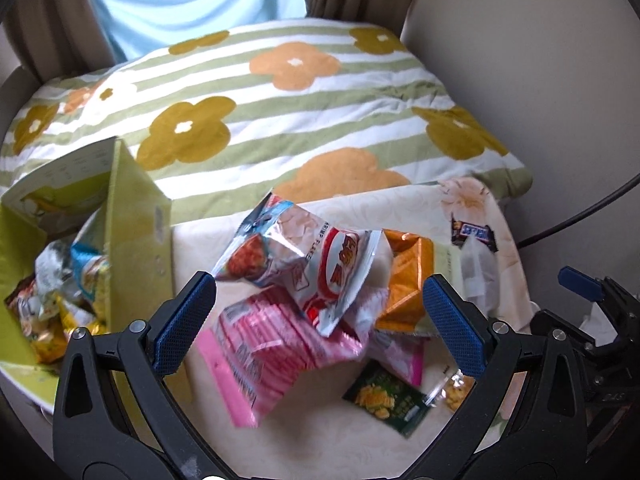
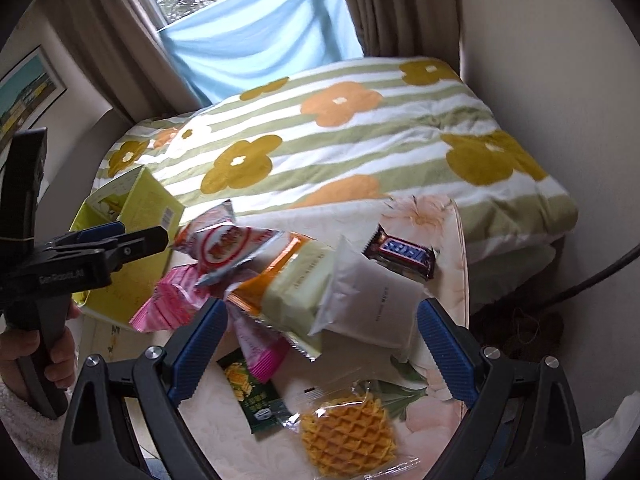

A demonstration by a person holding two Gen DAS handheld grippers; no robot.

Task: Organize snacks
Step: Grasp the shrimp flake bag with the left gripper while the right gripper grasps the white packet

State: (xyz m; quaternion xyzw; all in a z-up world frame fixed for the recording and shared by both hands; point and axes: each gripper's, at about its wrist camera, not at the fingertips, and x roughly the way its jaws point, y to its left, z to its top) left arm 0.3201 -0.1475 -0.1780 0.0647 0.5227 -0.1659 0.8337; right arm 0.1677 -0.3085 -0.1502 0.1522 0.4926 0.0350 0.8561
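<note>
A heap of snack packs lies on the cream floral tablecloth [image 2: 430, 400]. My left gripper [image 1: 318, 324] hangs open above the heap, over a red-and-white crisp bag [image 1: 320, 268] and a pink pack [image 1: 264, 344]; its pads touch nothing. My right gripper [image 2: 322, 352] is open too, above a white pack [image 2: 372, 304] and a pale green and orange pack [image 2: 296, 288]. A Snickers bar [image 2: 404, 254], a wrapped waffle [image 2: 348, 432] and a small dark green pack [image 2: 248, 392] lie around them. An open yellow-green box [image 1: 136, 208] at the left holds several snacks.
Behind the table is a bed with a green-striped flowered blanket [image 1: 280, 120], and beyond it curtains and a window. A dark cable [image 2: 592, 280] runs at the right by the wall. A hand [image 2: 48, 360] holds the left gripper's handle.
</note>
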